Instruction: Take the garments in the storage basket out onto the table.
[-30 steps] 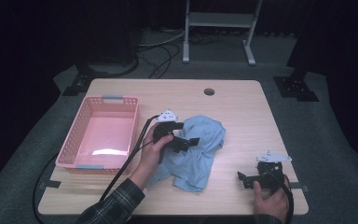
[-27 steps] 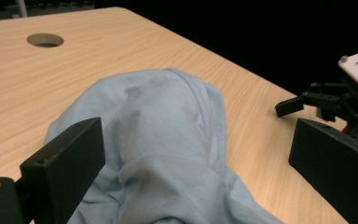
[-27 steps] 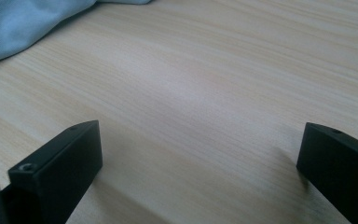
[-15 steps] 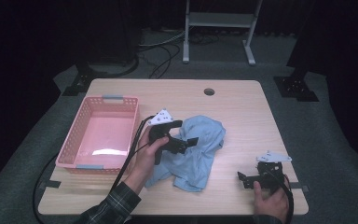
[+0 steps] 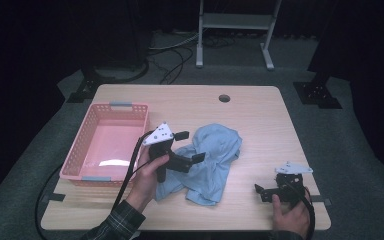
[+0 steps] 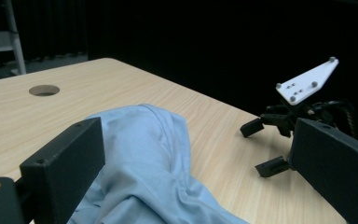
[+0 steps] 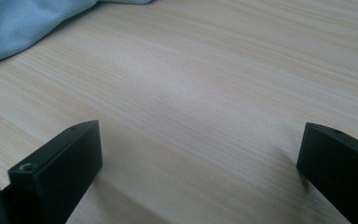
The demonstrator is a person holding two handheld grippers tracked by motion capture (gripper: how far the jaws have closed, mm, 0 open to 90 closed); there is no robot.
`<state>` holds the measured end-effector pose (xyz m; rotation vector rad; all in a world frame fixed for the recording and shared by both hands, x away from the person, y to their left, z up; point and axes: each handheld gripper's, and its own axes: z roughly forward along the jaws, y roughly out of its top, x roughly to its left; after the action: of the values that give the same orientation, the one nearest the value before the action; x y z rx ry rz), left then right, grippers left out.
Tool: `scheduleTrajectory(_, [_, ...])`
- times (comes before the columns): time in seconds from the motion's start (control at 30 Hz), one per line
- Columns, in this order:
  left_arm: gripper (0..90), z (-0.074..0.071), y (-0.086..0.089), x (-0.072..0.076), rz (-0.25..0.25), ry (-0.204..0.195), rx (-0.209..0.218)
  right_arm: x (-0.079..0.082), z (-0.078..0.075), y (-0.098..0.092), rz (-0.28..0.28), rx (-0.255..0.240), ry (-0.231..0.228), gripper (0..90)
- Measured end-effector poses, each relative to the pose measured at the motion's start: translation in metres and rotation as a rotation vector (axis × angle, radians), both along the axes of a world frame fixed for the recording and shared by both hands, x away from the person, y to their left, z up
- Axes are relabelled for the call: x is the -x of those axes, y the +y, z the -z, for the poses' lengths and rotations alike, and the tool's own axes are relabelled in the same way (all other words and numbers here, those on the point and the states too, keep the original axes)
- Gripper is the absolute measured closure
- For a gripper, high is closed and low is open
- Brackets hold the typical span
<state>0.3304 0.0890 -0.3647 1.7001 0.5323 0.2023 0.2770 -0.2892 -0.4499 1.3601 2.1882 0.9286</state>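
A crumpled light blue cloth (image 5: pixel 215 157) lies at the middle of the wooden table (image 5: pixel 260 125). My left gripper (image 5: pixel 190 146) hovers at the cloth's left side, open, its jaws wide apart and pointing right. In the left gripper view the cloth (image 6: pixel 144 163) bulges up between the two jaws of the left gripper (image 6: pixel 200 156), which do not pinch it. My right gripper (image 5: pixel 261 193) rests near the table's front right corner, open, jaws pointing left. In the right gripper view the right gripper (image 7: pixel 200 154) has bare wood between its jaws, and the cloth's edge (image 7: pixel 23 23) lies farther off.
A pink plastic basket (image 5: pixel 82 150) with nothing inside stands on the left of the table. A round cable hole (image 5: pixel 224 98) sits near the far edge. Black cables trail off the front left. A metal stand (image 5: pixel 235 22) stands on the floor beyond.
My left gripper has shifted a little to the left and toward the near edge, still open at the cloth. The right gripper has stayed put.
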Motion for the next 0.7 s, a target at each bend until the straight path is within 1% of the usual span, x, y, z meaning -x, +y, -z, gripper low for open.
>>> scheduleTrajectory(0.23, [3.0,0.002,0.005,0.013,0.014,-0.032,0.010,0.000,0.000,0.000,0.000,0.000,0.000,0.0])
scheduleTrajectory(0.33, [3.0,0.005,0.008,0.019,0.023,-0.047,0.022,0.000,0.000,0.000,0.000,0.000,0.000,0.0])
scheduleTrajectory(0.37, [3.0,0.006,0.009,0.021,0.028,-0.046,0.029,0.000,0.000,0.000,0.000,0.000,0.000,0.0])
scheduleTrajectory(0.57, [3.0,0.015,0.012,0.029,0.048,-0.044,0.027,0.000,0.000,0.000,0.000,0.000,0.000,0.0])
scheduleTrajectory(0.7, [3.0,0.020,0.014,0.034,0.066,-0.052,0.032,0.000,0.000,0.000,0.000,0.000,0.000,0.0])
